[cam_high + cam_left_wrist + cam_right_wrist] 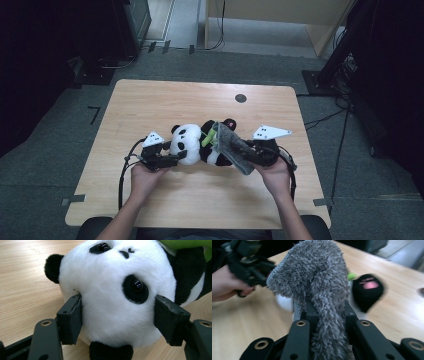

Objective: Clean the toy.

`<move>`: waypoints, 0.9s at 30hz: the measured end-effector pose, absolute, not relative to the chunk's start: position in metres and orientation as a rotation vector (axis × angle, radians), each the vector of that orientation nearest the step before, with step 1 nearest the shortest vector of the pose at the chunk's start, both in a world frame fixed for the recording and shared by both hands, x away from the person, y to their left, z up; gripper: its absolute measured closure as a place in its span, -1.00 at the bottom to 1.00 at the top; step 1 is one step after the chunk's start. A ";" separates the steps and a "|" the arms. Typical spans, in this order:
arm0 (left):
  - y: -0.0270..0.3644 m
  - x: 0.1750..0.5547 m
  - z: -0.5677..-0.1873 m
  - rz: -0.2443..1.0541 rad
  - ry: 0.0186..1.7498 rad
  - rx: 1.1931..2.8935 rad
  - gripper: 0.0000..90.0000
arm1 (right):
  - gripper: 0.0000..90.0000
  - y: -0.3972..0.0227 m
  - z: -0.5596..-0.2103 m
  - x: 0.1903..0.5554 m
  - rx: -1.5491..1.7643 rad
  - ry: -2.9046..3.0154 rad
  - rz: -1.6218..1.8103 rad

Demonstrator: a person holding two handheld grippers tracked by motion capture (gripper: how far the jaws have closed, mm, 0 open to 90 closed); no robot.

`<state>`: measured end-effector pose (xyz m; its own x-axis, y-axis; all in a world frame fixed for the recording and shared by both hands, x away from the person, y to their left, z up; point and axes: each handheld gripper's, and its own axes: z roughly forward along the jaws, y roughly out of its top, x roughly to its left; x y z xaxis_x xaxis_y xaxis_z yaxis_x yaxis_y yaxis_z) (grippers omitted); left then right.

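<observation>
In the right gripper view, the right claw (328, 312) was clamped on a fuzzy grey cloth (317, 277), whose pile rose upright between the two black jaws and folded over at the top. Behind it lay a blurred black plush paw with a pink pad (368, 291) on the wooden counter (244, 322). At upper left, a hand (225, 286) gripped the left claw's dark body.

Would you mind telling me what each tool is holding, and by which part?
The left tool grips the plush panda by its white head, one jaw on each side. The right tool pinches the grey fuzzy cloth near its lower end.
</observation>
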<state>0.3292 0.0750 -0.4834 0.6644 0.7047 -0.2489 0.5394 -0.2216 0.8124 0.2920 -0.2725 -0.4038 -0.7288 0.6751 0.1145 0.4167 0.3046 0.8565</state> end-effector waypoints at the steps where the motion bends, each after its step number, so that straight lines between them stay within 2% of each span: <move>1: 0.075 0.329 -0.483 0.212 0.977 1.897 -0.35 | 0.67 -0.269 -0.406 0.291 0.987 2.321 1.394; 6: 0.075 0.330 -0.484 0.208 0.977 1.895 -0.32 | 0.66 -0.254 -0.421 0.288 0.921 2.378 1.341; 18: 0.075 0.330 -0.484 0.221 0.958 1.909 -0.34 | 0.67 -0.281 -0.436 0.302 1.051 2.340 1.282; 27: 0.075 0.330 -0.484 0.222 0.963 1.904 -0.36 | 0.67 -0.285 -0.420 0.296 1.036 2.285 1.318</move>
<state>0.3297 0.0748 -0.4842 0.6728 0.7016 -0.2349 0.5278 -0.2325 0.8170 0.2964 -0.2850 -0.4197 -0.6920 0.7165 0.0882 0.4350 0.3163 0.8431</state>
